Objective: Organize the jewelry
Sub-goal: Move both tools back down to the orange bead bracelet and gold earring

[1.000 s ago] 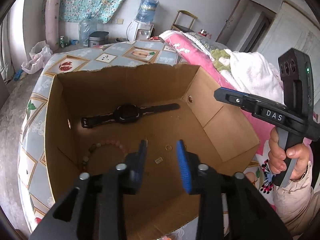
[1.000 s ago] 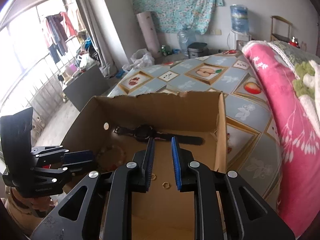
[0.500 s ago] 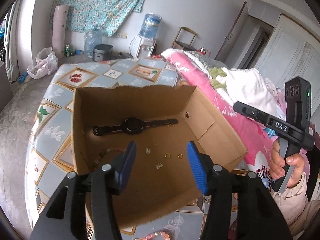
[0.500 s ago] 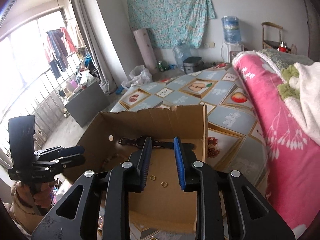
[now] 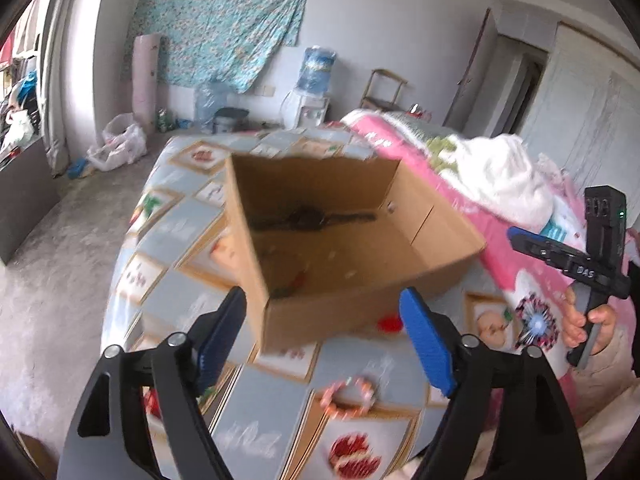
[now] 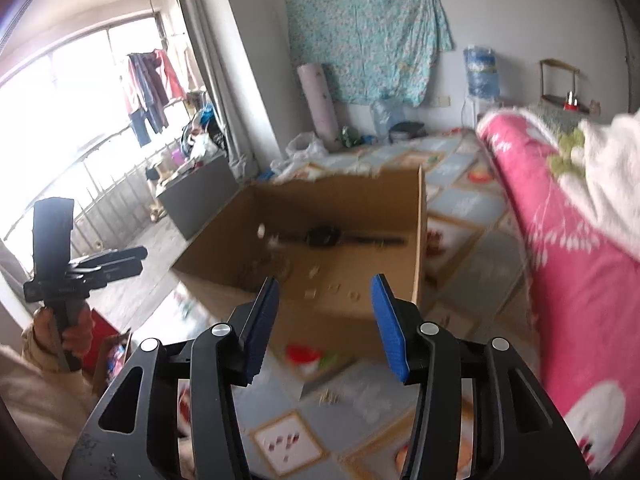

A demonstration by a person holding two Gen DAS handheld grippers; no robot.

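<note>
On the patterned bed cover, near its front edge, a pink beaded bracelet (image 5: 349,396) lies in the open, well short of the cardboard box (image 5: 440,232) that holds the rest of the jewelry; we have pulled both claws back out of that box since a second ago, when their tips hung low over its floor. Our left claw (image 5: 323,344) now hovers above the bracelet with its jaws opening, nothing between them; our right claw (image 6: 323,326) sits off the box's near wall, its jaws opening too and likewise empty. Inside the box the black wristwatch (image 6: 324,236) lies along the far wall as it did before, a beaded strand (image 5: 292,282) sits in the near left corner, and small pale bits, too blurred to name, dot the floor (image 6: 332,288). We judge the last drop into the box finished, and the bracelet on the cover the next piece to fetch; the left claw is nearer to it. A few tiny items (image 6: 329,398) also lie on the cover below the right claw; we cannot tell what they are.
</note>
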